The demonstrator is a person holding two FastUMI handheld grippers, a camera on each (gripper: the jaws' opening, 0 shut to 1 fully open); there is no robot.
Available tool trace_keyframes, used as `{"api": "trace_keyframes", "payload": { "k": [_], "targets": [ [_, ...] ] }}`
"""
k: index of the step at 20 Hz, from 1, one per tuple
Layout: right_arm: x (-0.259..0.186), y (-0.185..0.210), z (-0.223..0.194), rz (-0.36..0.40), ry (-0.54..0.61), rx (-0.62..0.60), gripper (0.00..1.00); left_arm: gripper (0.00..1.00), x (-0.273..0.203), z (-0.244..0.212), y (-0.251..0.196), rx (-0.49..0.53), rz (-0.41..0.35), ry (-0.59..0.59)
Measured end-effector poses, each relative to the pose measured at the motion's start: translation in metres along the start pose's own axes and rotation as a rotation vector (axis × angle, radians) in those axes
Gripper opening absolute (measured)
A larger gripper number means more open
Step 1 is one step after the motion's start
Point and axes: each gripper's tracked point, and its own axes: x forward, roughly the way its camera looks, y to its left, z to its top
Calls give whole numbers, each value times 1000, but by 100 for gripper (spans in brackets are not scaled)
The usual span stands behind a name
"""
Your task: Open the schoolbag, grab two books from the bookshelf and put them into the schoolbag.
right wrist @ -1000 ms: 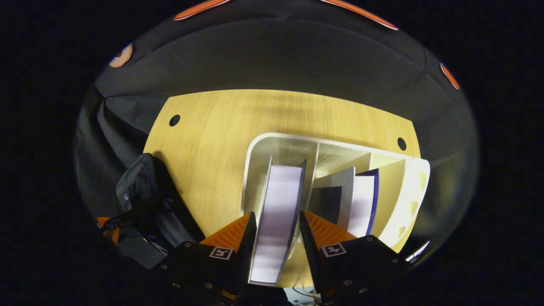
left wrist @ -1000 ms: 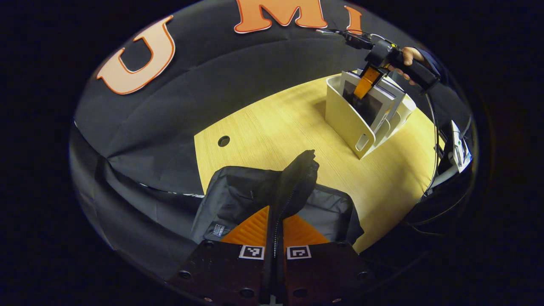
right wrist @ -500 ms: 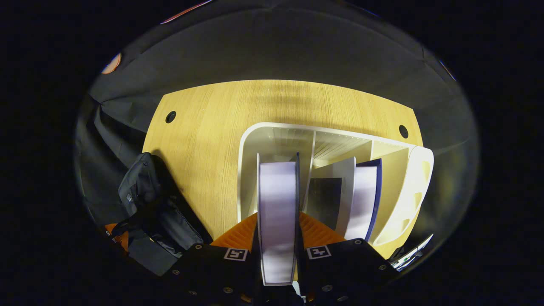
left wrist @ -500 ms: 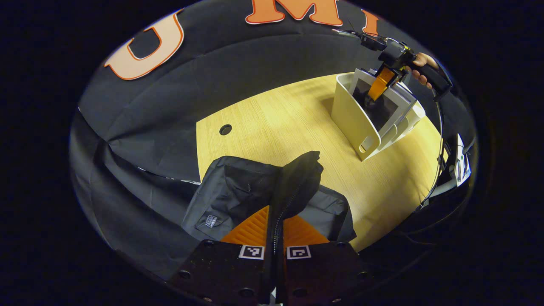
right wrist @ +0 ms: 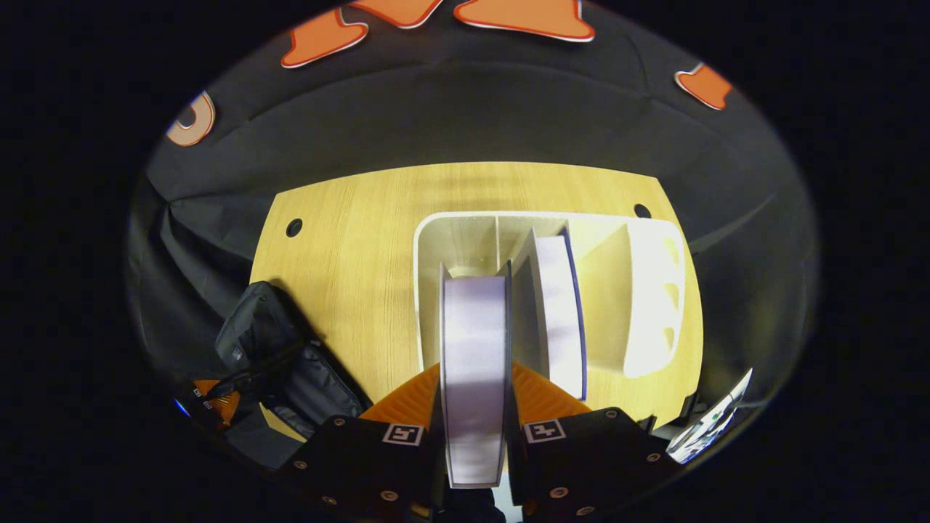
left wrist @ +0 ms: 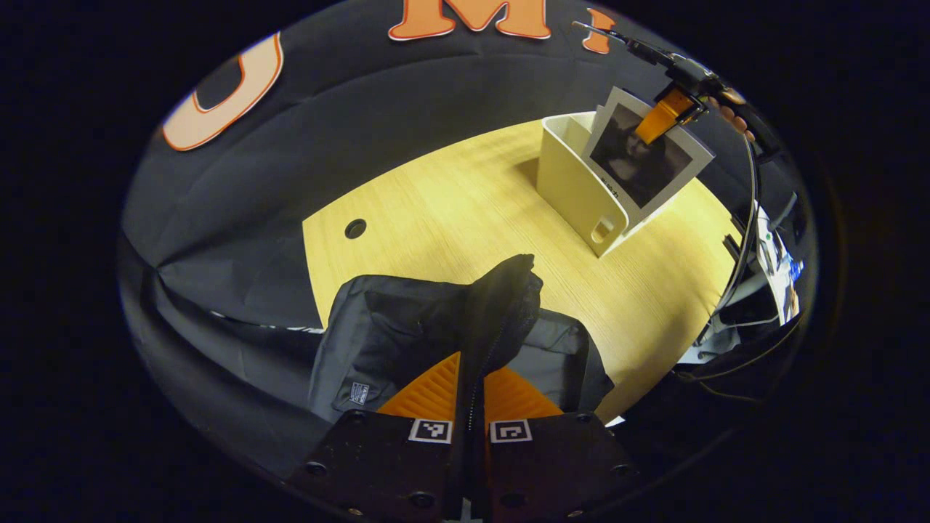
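Left gripper (left wrist: pixel 471 385): clamped on schoolbag (left wrist: pixel 407 341) flap, lower centre; zipper partly hidden.
Right gripper (right wrist: pixel 476 392): grips book (right wrist: pixel 474 356) above bookshelf (right wrist: pixel 654 290); cover unseen.

The small label (left wrist: pixel 355 393) on the schoolbag (left wrist: pixel 392 338) is too small to read.

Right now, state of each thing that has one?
Black fabric schoolbag: on table, flap pinched and held up.
Left gripper: shut on the bag's zipper edge.
Right gripper: shut on the book.
White-covered book: gripped, lifted partly out.
Cream plastic bookshelf: upright, one blue-edged book left inside.
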Motion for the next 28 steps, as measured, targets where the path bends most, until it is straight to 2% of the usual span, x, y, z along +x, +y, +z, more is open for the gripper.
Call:
{"api": "trace_keyframes", "payload": {
  "k": [5, 10, 13, 17, 22, 28],
  "targets": [
    [-31, 0, -44, -39, -29, 69, 35, 5, 3, -1, 2, 71, -64, -25],
    [-54, 5, -91, -43, -47, 154, 36, 5, 5, -5, 1, 139, -119, -30],
    [-63, 14, -119, -18, -52, 193, 36, 5, 6, -3, 1, 178, -137, -36],
    [-68, 35, -148, 57, -71, 266, 35, 5, 6, -3, -2, 215, -158, -40],
    [-70, 69, -169, 222, -86, 353, 34, 5, 2, 3, -4, 248, -167, -48],
    [-65, 105, -169, 408, -133, 410, 34, 5, -10, 12, -10, 239, -160, -93]
  ]
}}
